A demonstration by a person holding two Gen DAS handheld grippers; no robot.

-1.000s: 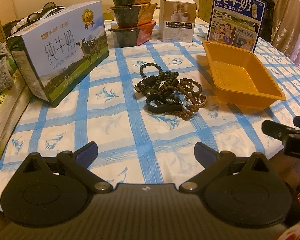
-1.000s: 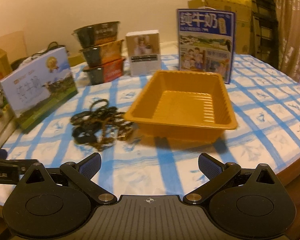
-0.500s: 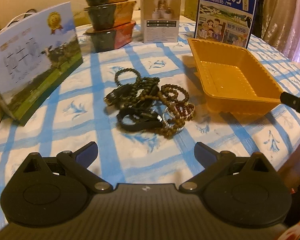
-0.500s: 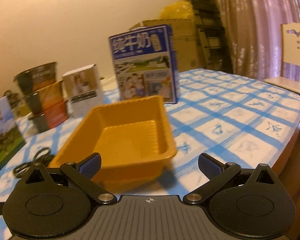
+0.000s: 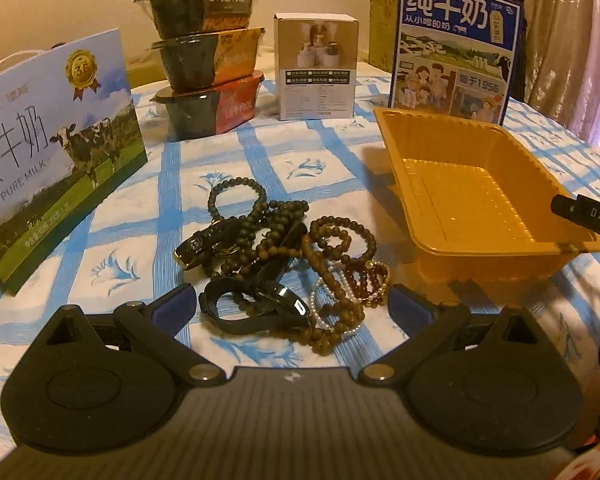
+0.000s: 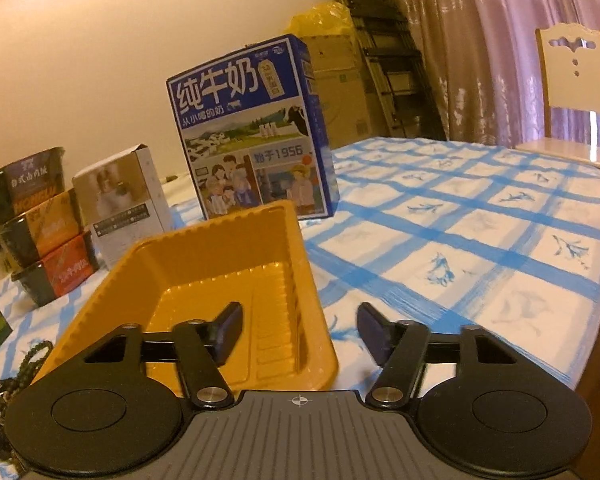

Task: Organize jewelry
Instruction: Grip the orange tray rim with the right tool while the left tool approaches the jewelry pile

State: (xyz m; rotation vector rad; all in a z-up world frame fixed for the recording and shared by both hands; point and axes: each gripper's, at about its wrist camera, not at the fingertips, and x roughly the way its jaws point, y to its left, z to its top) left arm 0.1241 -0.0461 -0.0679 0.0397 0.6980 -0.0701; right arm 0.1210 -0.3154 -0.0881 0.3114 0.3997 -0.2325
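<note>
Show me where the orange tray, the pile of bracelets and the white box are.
orange tray (image 5: 396,148), left wrist view, far left rim.
pile of bracelets (image 5: 332,280), left wrist view, brown beads mid-pile.
white box (image 5: 318,92), left wrist view, front face.

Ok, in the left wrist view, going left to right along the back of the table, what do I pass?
Pure milk carton with the cow → stack of three food bowls → small white box → blue milk carton.

milk cartons: 2, green one (image 5: 56,152) and blue one (image 5: 456,56)
stacked food bowls (image 5: 208,56): 3
small white box (image 5: 316,66): 1
orange tray (image 5: 536,240): 1
jewelry pile (image 5: 284,264): 1 tangle, pieces uncountable
chair (image 6: 576,80): 1
</note>
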